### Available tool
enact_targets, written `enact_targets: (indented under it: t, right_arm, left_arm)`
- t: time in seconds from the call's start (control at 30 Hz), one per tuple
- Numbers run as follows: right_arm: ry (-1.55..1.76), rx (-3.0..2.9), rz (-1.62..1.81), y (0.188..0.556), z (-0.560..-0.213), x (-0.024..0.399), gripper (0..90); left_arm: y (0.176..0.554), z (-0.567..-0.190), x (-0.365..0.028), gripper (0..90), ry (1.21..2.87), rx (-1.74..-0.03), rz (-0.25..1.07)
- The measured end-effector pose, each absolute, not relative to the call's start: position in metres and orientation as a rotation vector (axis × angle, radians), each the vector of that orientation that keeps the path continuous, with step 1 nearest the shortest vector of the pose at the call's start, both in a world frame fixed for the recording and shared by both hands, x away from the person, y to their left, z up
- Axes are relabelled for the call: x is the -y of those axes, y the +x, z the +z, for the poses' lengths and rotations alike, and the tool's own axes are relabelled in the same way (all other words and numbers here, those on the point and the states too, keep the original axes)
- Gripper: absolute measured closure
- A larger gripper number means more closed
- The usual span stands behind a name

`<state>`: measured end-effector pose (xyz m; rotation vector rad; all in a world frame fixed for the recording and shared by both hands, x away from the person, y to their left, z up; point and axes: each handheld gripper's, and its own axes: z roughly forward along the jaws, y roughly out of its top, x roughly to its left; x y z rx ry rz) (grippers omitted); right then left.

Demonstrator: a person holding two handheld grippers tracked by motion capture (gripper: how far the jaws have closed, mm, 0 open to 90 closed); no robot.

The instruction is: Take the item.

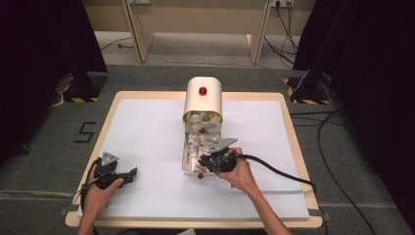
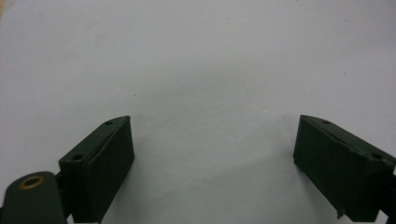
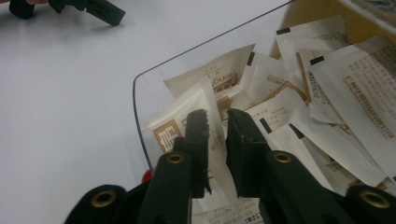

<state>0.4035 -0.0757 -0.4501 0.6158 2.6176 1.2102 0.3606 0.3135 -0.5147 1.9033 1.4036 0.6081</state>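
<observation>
The table [image 1: 293, 147] carries a white sheet [image 1: 147, 132] that covers most of its top. A cream-coloured container [image 1: 203, 100] with a rounded top and a red knob [image 1: 202, 90] stands at the centre rear of the sheet. A clear tray [image 3: 140, 100] extends from its open front toward the person and holds a loose pile of paper sachets [image 3: 327, 93], white and tan with printed text. A second red knob [image 1: 200, 176] sits at the near end of the tray.

The right gripper [image 1: 208, 160] is held by the right hand [image 1: 240, 171] at the near end of the tray, with its cable [image 1: 284, 171] trailing off to the right across the sheet. In the right gripper view, the right gripper [image 3: 217, 135] points down into the pile, and its jaws stand nearly closed with a narrow gap between them. A tan-labelled sachet [image 3: 187, 116] lies directly under the jaw tips; whether its edge is pinched between them cannot be determined from this angle.

The left gripper [image 1: 129, 174] is held by the left hand [image 1: 100, 188] near the front left part of the sheet, well apart from the tray. In the left gripper view, the left gripper [image 2: 215, 154] has its jaws spread wide, with nothing between them and bare white sheet beneath. It appears also at the top left of the right gripper view [image 3: 100, 11].
</observation>
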Motion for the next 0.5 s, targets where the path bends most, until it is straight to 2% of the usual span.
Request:
enact_targets:
  t: [0.13, 0.5]
  right_arm:
    - [0.571, -2.640, 1.224, 0.4009, -0.4439, 0.0799, 85.9]
    - [0.506, -2.670, 1.181, 0.3957, -0.4450, 0.0795, 90.0]
  left_arm:
    - [0.3606, -0.5147, -0.3135, 11.4, 1.903, -1.403, 0.608]
    - [0.3607, -0.5147, -0.3135, 11.4, 1.903, -1.403, 0.607]
